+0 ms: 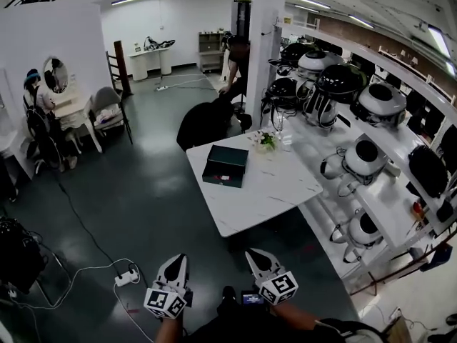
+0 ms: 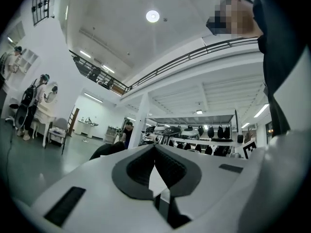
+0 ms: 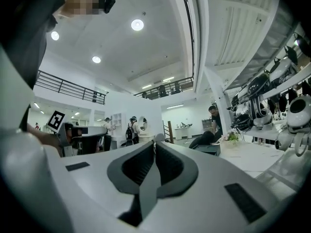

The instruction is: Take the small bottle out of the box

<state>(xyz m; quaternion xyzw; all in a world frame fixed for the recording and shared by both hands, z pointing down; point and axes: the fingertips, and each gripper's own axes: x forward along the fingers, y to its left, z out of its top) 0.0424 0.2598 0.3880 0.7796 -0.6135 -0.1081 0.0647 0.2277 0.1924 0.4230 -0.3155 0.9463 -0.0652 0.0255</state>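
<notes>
Though shut, two claws (image 1: pixel 178 259) (image 1: pixel 254 254), one box (image 1: pixel 226 166).

this is a big open hall, a robotics lab or showroom, with a glossy dark grey floor (image 1: pixel 143 184) and a square white pillar (image 1: pixel 264 41) rising to a high ceiling past a black-railed mezzanine walkway (image 3: pixel 73 89). right of the pillar run long white wall shelves (image 1: pixel 389 195) lined with rounded black-and-white robot bodies (image 1: pixel 365 152), and in front of it stands a white marble-look table (image 1: pixel 285 191). well left of the pillar sits a white dressing table with an oval mirror (image 1: pixel 71 106), and a white power strip with cables (image 1: pixel 126 278) lies on the floor.
</notes>
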